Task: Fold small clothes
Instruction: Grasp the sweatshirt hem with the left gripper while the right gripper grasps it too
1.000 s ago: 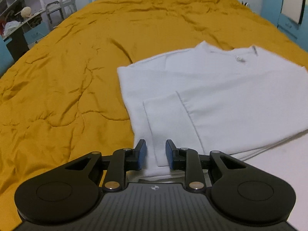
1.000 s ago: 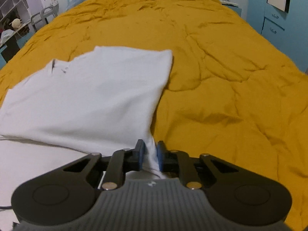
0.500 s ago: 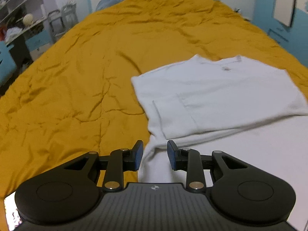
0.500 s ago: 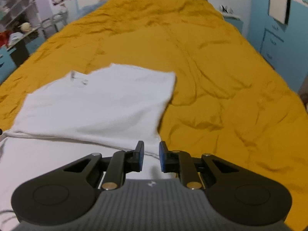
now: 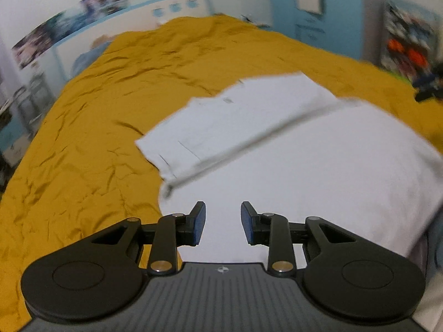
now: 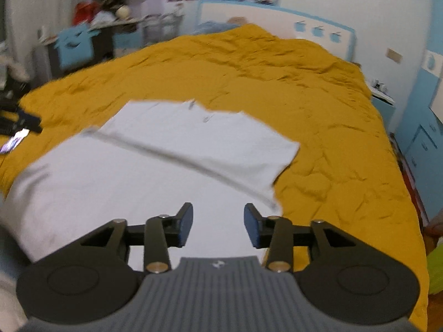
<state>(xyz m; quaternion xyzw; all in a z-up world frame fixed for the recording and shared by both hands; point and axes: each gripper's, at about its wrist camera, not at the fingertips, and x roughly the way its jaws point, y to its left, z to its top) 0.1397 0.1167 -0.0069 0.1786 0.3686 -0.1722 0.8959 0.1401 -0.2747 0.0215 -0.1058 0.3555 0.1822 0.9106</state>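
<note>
A white shirt (image 5: 277, 144) lies flat on the mustard bed cover (image 5: 97, 127). Its sleeves are folded in and a fold line runs across it. It also shows in the right wrist view (image 6: 166, 160). My left gripper (image 5: 223, 221) is open and empty above the shirt's near left part. My right gripper (image 6: 218, 225) is open and empty above the shirt's near right part. The other gripper shows as a dark shape at the far right of the left view (image 5: 429, 85) and at the far left of the right view (image 6: 16, 119).
The bed cover (image 6: 318, 110) spreads wide around the shirt. Blue drawers (image 6: 423, 144) stand to the right of the bed. A cluttered desk and shelves (image 6: 91, 33) stand to its left. A headboard (image 6: 263, 19) is at the far end.
Both grippers have let go of the shirt's edge, opened wider, and lifted up and back. The shirt now lies lower and farther in both views.
</note>
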